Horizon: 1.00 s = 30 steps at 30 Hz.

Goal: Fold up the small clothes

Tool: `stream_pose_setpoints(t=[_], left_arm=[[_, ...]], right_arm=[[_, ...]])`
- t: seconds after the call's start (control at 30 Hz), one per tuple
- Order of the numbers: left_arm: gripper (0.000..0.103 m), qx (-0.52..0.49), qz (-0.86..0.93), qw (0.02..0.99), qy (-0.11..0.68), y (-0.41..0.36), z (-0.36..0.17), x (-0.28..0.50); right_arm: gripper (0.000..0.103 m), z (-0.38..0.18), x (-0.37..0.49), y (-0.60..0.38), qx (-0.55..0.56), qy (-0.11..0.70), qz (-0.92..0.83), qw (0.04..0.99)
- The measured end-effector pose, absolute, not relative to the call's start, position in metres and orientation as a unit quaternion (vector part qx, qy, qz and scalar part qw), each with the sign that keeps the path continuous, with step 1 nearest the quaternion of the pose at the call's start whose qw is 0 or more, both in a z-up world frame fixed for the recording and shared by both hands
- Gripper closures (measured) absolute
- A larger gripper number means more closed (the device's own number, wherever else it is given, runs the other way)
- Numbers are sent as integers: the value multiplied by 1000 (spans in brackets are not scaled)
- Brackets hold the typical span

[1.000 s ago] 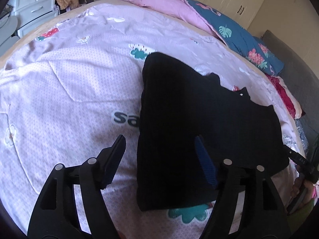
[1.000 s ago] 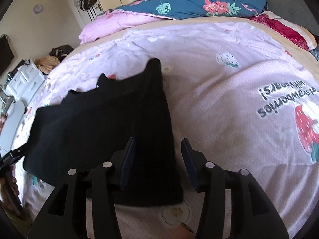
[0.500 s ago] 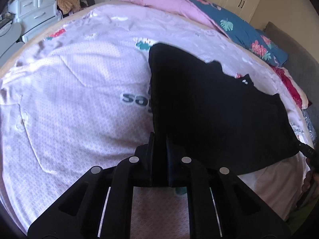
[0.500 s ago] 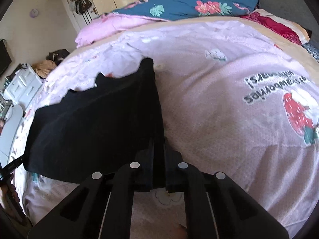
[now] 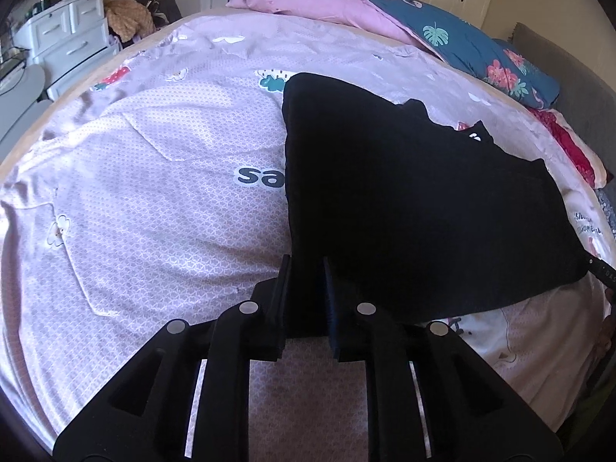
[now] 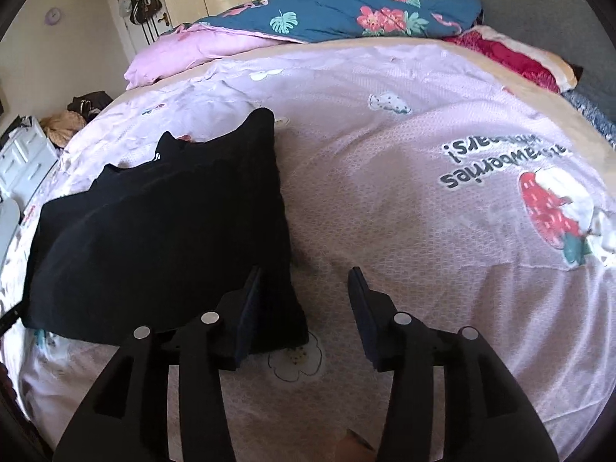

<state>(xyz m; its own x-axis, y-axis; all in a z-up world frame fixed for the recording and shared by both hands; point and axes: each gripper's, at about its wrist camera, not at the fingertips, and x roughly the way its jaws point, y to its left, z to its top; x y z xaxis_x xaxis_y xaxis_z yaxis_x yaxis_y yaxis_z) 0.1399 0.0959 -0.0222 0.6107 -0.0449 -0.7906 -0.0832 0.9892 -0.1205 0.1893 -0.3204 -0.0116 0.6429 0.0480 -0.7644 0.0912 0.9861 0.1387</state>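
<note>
A black garment (image 5: 404, 200) lies spread flat on the pale pink printed bedsheet (image 5: 154, 200), its near hem toward both grippers and its sleeves and neckline pointing toward the pillows. The left gripper (image 5: 306, 269) has its jaws drawn close together with the garment's near left corner pinched between them; they have just eased apart a touch, yet the cloth sits between the pads. The right gripper (image 6: 306, 277) has just been opening: its jaws stand apart, the left finger resting over the garment's (image 6: 161, 231) near right corner, the right finger over bare sheet (image 6: 423, 211), so nothing is clamped. A folded teal floral quilt (image 6: 346, 11) and a pink pillow (image 6: 184, 54) lie at the far side of the bed, a red blanket (image 6: 512, 57) beside them, and white plastic drawers (image 5: 69, 38) stand off to the left
</note>
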Motion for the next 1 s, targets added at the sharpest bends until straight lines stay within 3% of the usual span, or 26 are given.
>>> stream_pose_setpoints(t=[0.3, 0.37, 0.47, 0.77, 0.83, 0.93, 1.0], left_arm=[[92, -72, 11, 895, 439, 94, -20, 131], [90, -73, 12, 896, 438, 95, -19, 129], [84, -74, 11, 897, 436, 95, -17, 125], [63, -75, -3, 899, 432, 87, -9, 111], [52, -73, -4, 900, 429, 85, -6, 108], [43, -75, -7, 902, 426, 83, -2, 103], [30, -78, -11, 901, 426, 82, -1, 101]], right_arm=[[33, -3, 174, -321, 83, 393, -21, 916], [23, 0, 170, -321, 85, 386, -20, 918], [18, 3, 166, -321, 87, 378, -18, 922], [11, 8, 156, -313, 78, 369, -12, 926], [8, 7, 156, -311, 76, 371, -8, 925], [7, 8, 153, -305, 66, 371, -7, 926], [5, 9, 150, -300, 55, 370, -8, 927]])
